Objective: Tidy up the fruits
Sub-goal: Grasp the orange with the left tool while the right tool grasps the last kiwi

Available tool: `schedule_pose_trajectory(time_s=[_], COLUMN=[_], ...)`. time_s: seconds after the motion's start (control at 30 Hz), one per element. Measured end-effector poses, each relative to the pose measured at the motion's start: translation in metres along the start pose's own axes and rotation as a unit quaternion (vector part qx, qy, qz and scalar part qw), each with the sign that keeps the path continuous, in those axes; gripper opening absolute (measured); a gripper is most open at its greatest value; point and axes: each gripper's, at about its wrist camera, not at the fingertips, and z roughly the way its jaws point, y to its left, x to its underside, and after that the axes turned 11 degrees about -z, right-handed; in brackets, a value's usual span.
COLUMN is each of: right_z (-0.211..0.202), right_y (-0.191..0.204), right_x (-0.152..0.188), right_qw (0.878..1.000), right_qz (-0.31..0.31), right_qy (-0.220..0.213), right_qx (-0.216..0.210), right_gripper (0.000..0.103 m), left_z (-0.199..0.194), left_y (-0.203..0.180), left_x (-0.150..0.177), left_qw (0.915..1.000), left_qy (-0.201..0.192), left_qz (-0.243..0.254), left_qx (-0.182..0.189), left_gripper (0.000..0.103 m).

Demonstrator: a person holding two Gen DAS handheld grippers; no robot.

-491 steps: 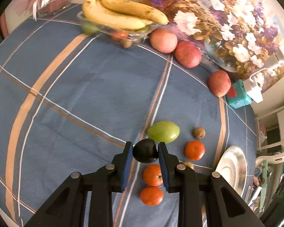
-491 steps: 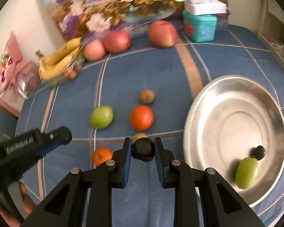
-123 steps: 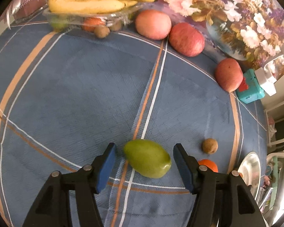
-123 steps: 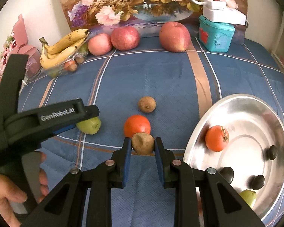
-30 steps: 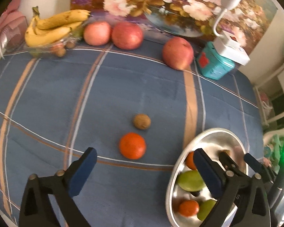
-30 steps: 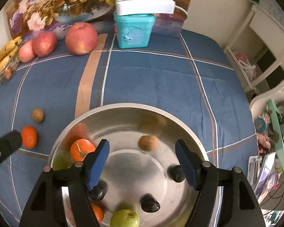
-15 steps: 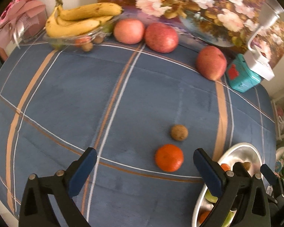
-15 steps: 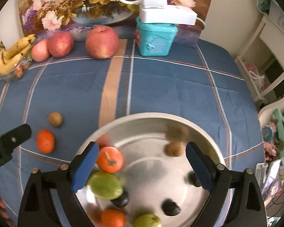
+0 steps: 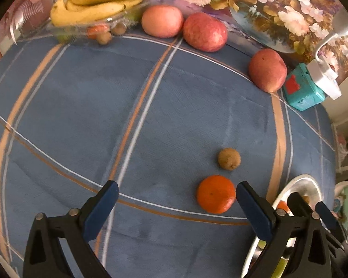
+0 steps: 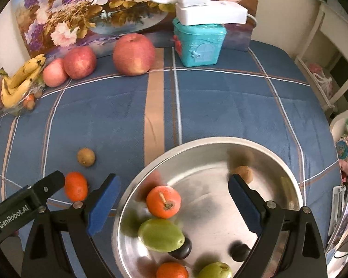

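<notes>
Table cover: blue cloth point(image 10: 220, 106) with tan and white stripes crossing it.
Back wall: a flower painting point(image 10: 92, 11) leans upright behind the table; pale plain wall point(image 10: 278, 11) to its right.
Right side: white shelving point(image 10: 324, 64), blurred clutter below it.
Light: soft and even, slightly warm.

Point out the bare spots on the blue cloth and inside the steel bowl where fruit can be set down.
Free: the wide cloth between the bananas and the orange; cloth between teal box and bowl; the bowl's upper middle. Crowded: bowl's near-left side around the green fruit.
</notes>
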Motion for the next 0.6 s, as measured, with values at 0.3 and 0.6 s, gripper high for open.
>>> schedule_pose_trajectory(time_s=[0.3, 0.6], right_z=[-0.003, -0.004], right_y=[-0.011, -0.013], right_x=[0.001, 0.003], right_qw=[1.0, 1.0], right_qz=[0.021, 0.024], right_qy=[-0.006, -0.009], right_qx=[0.007, 0.009], right_gripper=[0.094, 0.094], left_z=[0.011, 0.016], left_y=[-0.013, -0.03], left_x=[0.009, 0.017], left_qw=[0.9993, 0.9978], left_qy=[0.02, 0.025], left_qz=[0.022, 0.049], left_qx=[0.023, 0.036], left_gripper=[0.09, 0.065])
